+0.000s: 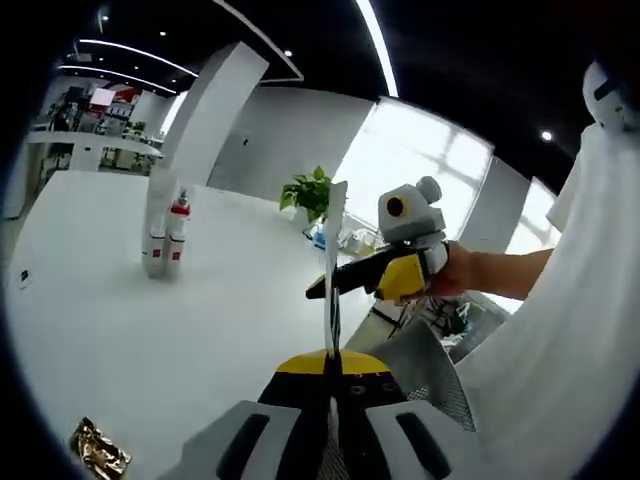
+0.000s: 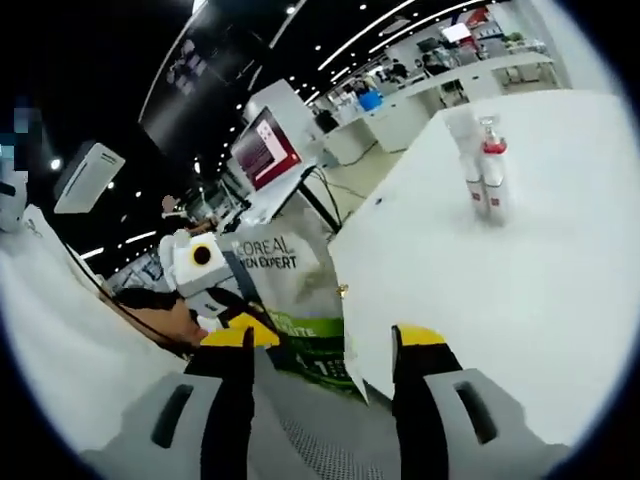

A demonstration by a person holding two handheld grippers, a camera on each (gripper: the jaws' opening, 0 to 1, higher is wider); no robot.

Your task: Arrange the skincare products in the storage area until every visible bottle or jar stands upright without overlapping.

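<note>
**A:** What does the left gripper view show, from left to right?

**B:** A gold foil scrap (image 1: 98,450) lies at the lower left on the white worktop (image 1: 120,320). Two white bottles (image 1: 165,235) with red labels stand upright and touching at the upper left. At bottom centre, the left gripper (image 1: 332,358) has its fingers pressed together on a thin pouch (image 1: 337,230), seen edge-on. A plant (image 1: 310,190) sits behind it. The right gripper (image 1: 330,285) reaches in from the right, held by a hand.

**A:** Is there any writing?

**B:** Only in the right gripper view, where the pouch (image 2: 285,280) faces the camera at centre left and reads "L'OREAL MEN EXPERT". The right gripper (image 2: 330,340) has its fingers spread apart at the bottom. A red screen (image 2: 265,150) glows above the pouch. The bottles (image 2: 485,180) stand at the upper right, and their labels are too small to read.
</note>
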